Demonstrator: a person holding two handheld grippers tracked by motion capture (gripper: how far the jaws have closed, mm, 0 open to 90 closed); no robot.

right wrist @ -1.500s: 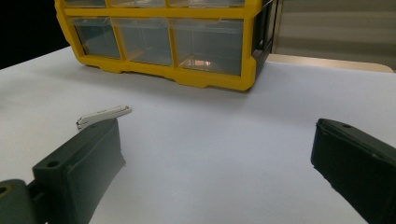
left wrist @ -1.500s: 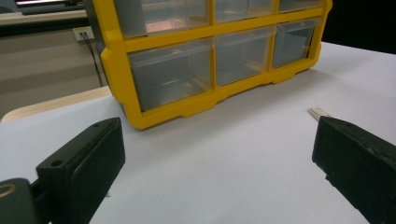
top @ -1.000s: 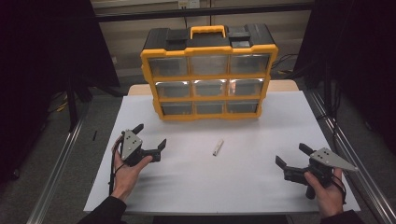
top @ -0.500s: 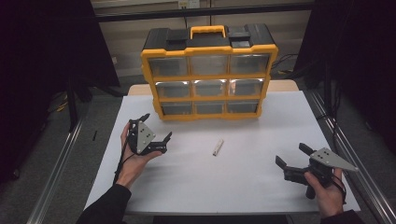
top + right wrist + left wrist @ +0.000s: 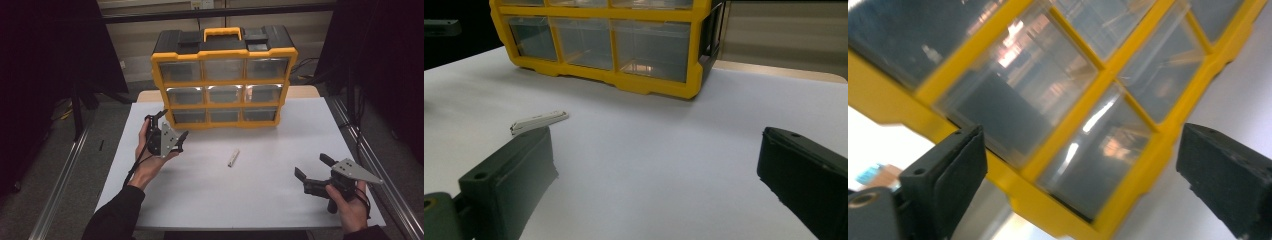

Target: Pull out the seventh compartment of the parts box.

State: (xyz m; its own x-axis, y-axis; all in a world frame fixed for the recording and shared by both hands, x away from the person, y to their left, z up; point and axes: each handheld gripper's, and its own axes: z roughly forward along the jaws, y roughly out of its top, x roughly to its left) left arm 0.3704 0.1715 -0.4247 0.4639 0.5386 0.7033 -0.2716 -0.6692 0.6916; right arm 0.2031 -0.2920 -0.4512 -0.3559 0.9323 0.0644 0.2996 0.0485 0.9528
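A yellow and black drawer organizer [image 5: 223, 80] with clear drawers stands at the back of the white table [image 5: 250, 200]. My left gripper [image 5: 167, 127] is open, held up just before the organizer's lower left drawer [image 5: 189, 116]; the left gripper view has its jaws wide apart around the clear drawer fronts [image 5: 1038, 95]. A small white stick-shaped object [image 5: 233, 157] lies flat in the middle of the table, also seen as the white object [image 5: 539, 121] in the right gripper view. My right gripper [image 5: 312, 167] rests open near the front right, empty, aimed at the organizer [image 5: 614, 40].
Metal rails [image 5: 365, 155] run along both sides of the table. Dark curtains [image 5: 50, 60] stand left and right. The organizer has a yellow carry handle [image 5: 222, 34] on top.
My left gripper has moved forward and right, from the table's left part up to the organizer's lower left drawer. The right gripper and the white object have stayed still.
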